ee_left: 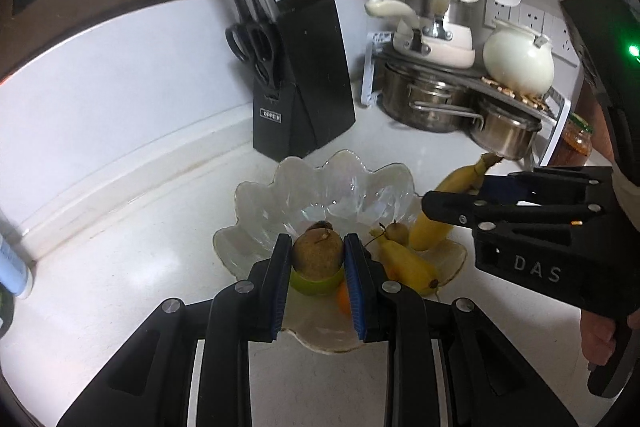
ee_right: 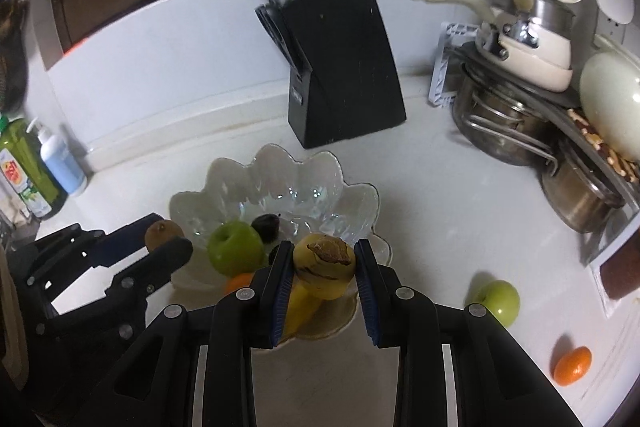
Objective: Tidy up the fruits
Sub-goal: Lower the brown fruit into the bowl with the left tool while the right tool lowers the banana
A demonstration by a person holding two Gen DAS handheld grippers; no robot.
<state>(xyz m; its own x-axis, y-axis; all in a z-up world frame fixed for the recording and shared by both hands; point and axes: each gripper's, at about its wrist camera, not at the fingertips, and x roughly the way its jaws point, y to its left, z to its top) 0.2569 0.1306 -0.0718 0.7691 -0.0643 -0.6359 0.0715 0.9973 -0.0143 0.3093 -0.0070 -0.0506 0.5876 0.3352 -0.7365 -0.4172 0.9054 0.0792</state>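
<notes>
The left gripper (ee_left: 317,259) is clamping a firm brown pear (ee_left: 317,253) at its belly while the right gripper (ee_right: 323,263) is pinching a soft, bruisable banana (ee_right: 322,267) near its tip, both hovering at the fragile glass bowl's (ee_right: 256,179) 6 o'clock rim.
</notes>
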